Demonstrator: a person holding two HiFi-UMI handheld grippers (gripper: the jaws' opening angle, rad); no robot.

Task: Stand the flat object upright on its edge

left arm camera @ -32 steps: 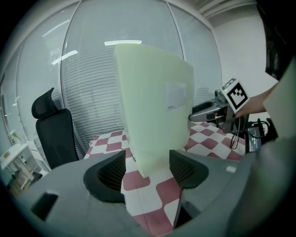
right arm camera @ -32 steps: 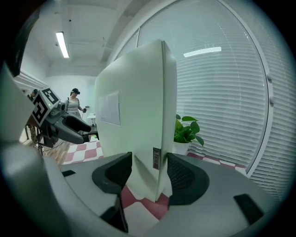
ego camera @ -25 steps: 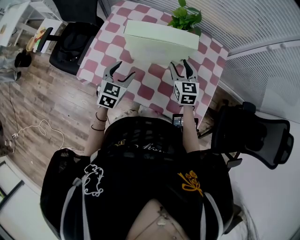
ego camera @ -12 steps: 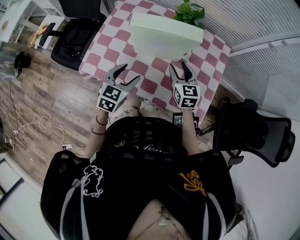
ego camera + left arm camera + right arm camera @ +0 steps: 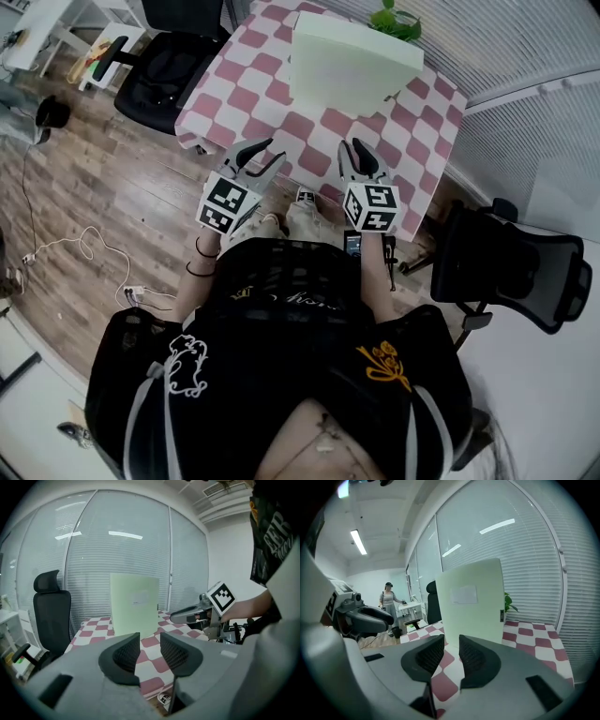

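A pale green flat box stands upright on its edge on the pink-and-white checkered table. It shows as a tall panel in the left gripper view and the right gripper view. My left gripper and right gripper hover at the table's near edge, well short of the box and apart from it. Both sets of jaws are closing to a narrow gap. Nothing lies between the left pads or the right pads.
A potted plant stands behind the box at the far table edge. Black office chairs sit to the left and right of the table. Cables lie on the wooden floor. A person stands far off.
Both grippers have drawn back from the box toward the table's near edge, and their jaws have narrowed from wide open. The box stays standing.
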